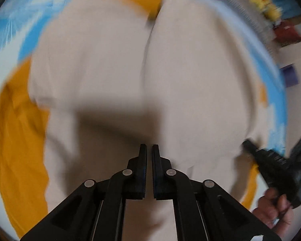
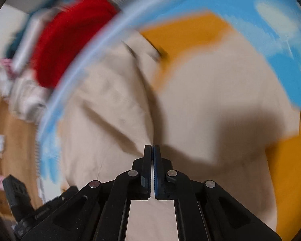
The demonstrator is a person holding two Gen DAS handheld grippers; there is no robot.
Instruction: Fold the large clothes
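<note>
Where the writing is: a few pale letters sit on the black body of the other tool in each view, but they are too blurry to read.
Big cloth: the cream garment point(image 1: 114, 64) lies spread on the yellow sheet point(image 1: 16, 140), with a seam line running up its middle.
Under it all: a blue and white cover point(image 2: 250, 6) shows around the yellow sheet.
Left gripper point(image 1: 149, 150): its two fingers are almost together — only a thin slit shows, with nothing seen between the tips, which point down at the cream garment.
Right gripper point(image 2: 152, 149): its fingers are pressed together, with nothing seen between the tips, over the cream cloth.
Only the left view shows: a hand point(image 1: 277, 208) holding the right gripper at the garment's right edge, and yellow toys point(image 1: 264, 2) far off.
Only the right view shows: a red cloth point(image 2: 70, 38) beyond the cover's edge — and a brown floor point(image 2: 14, 140).
</note>
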